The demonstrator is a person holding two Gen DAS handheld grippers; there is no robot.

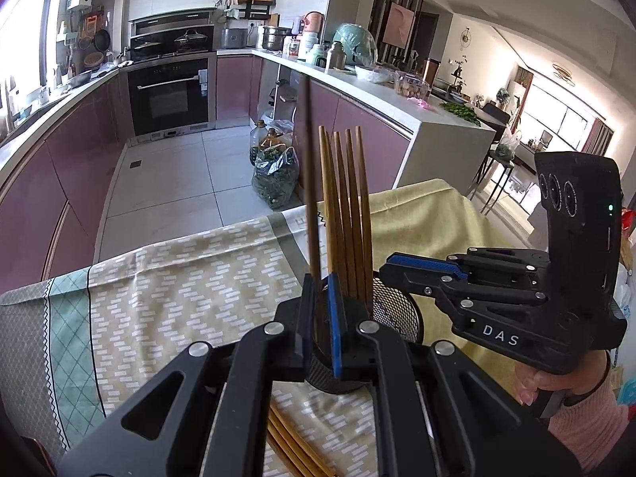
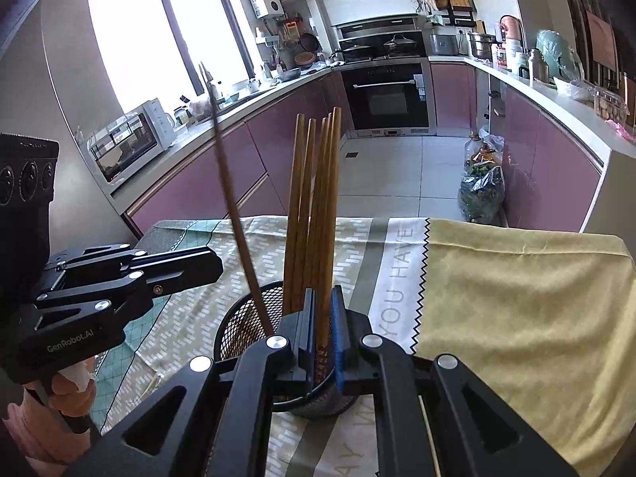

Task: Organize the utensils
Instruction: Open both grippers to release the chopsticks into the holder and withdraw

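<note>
Brown wooden chopsticks lie flat on the patterned tablecloth nearest the viewer. Just beyond, the left gripper is clamped on one dark slender chopstick, held upright over the black wire-mesh cylindrical holder. The right gripper is closed on a light wooden chopstick, its lower end inside the holder among four others standing there. Behind, a purple-fronted kitchen counter runs back to a black built-in oven.
</note>
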